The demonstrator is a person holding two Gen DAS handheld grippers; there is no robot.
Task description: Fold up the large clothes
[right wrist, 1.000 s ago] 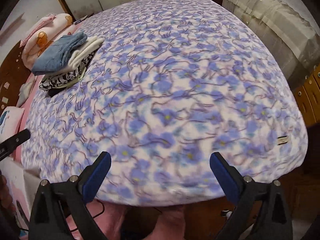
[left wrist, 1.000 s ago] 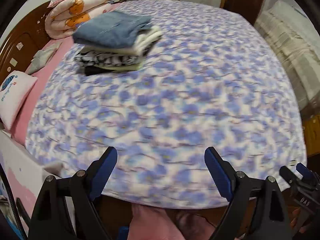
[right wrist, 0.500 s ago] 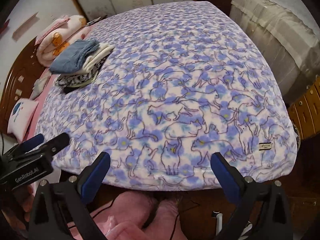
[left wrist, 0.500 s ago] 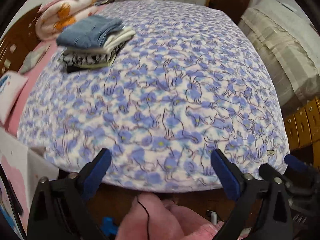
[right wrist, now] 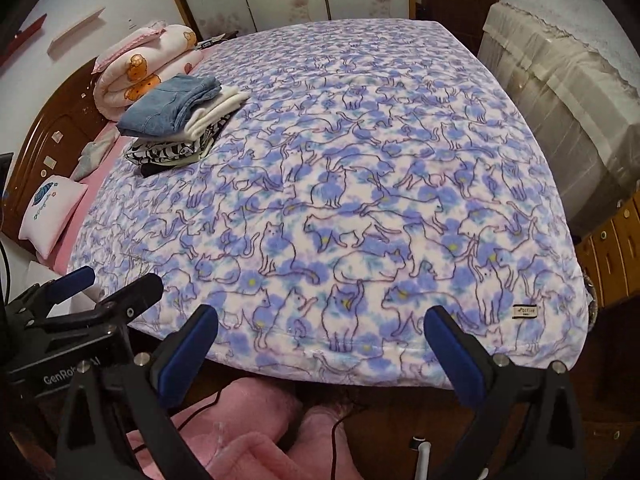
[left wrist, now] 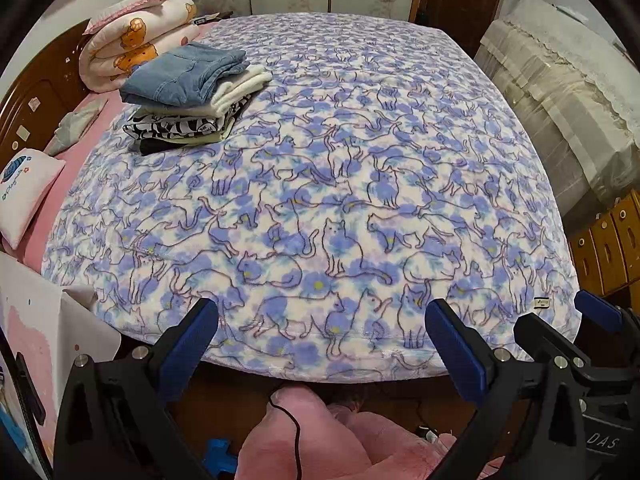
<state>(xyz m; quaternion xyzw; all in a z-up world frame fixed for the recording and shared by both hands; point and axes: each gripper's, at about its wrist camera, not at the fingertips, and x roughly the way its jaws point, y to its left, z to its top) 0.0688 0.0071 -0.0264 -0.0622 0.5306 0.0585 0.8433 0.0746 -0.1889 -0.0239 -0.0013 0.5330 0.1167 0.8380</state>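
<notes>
My left gripper [left wrist: 322, 334] hangs over the near edge of the bed, its jaws having just been opening and now spread wide with nothing between them; only the cat-print fleece blanket [left wrist: 320, 184] lies beyond the blue pads. My right gripper [right wrist: 320, 336] hangs beside it over the same edge, jaws likewise spread and empty. Each shows in the other's view: my right one at the lower right corner of the left view, my left one at the lower left of the right view. The blanket covers nearly the whole bed, flat, with a small label [right wrist: 525, 311] near its near right corner. The folded clothes sit as a stack [left wrist: 192, 100] on the blanket's far left part, well apart from both grippers: blue jeans [left wrist: 180, 76] on top, a white piece under them, then a black-and-white patterned one. Beyond the stack lies a rolled bear-print quilt [left wrist: 132, 36], and left of the blanket a small pink pillow [left wrist: 24, 192] against the wooden headboard [left wrist: 36, 92].
</notes>
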